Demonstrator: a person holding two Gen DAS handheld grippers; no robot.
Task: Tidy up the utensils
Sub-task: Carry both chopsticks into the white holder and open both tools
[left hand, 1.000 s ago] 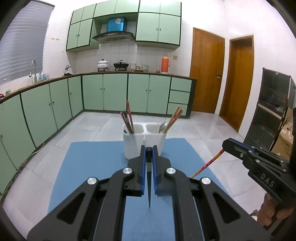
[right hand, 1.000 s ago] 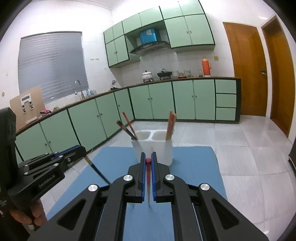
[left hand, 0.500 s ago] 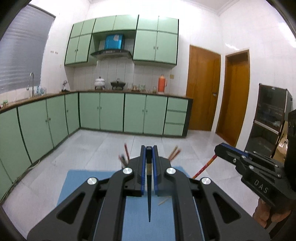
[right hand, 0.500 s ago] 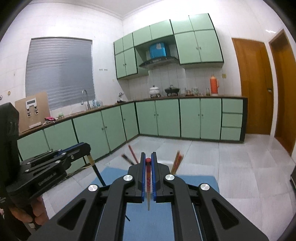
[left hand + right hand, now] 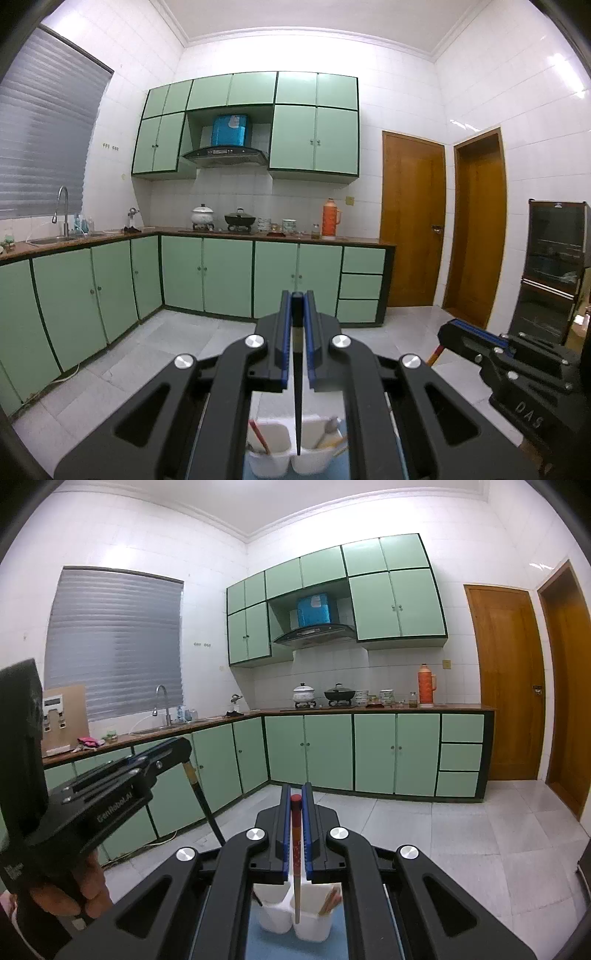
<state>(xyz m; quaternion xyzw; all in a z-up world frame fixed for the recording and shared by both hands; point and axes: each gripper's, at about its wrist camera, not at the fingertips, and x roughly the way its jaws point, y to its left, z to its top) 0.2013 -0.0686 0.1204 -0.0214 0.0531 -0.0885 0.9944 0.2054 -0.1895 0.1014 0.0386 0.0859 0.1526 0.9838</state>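
Observation:
My left gripper [image 5: 296, 301] is shut on a black chopstick [image 5: 297, 398] that hangs point down over a white two-compartment holder [image 5: 275, 463] below it. My right gripper [image 5: 295, 794] is shut on a red-topped chopstick [image 5: 296, 849] that hangs down over the same holder [image 5: 314, 928]. The holder has chopsticks in both compartments and stands on a blue mat [image 5: 255, 947]. The right gripper shows in the left wrist view [image 5: 476, 341], and the left gripper shows in the right wrist view [image 5: 166, 751]. Both are raised above the holder.
Green kitchen cabinets [image 5: 229, 277] and a counter with pots and an orange flask [image 5: 330, 218] run along the back and left. Two wooden doors [image 5: 412, 221] are on the right. A dark appliance cabinet [image 5: 554, 266] stands at far right.
Both grippers have risen and tilted up with their chopsticks. The holder has dropped from mid-frame to the bottom edge of both views.

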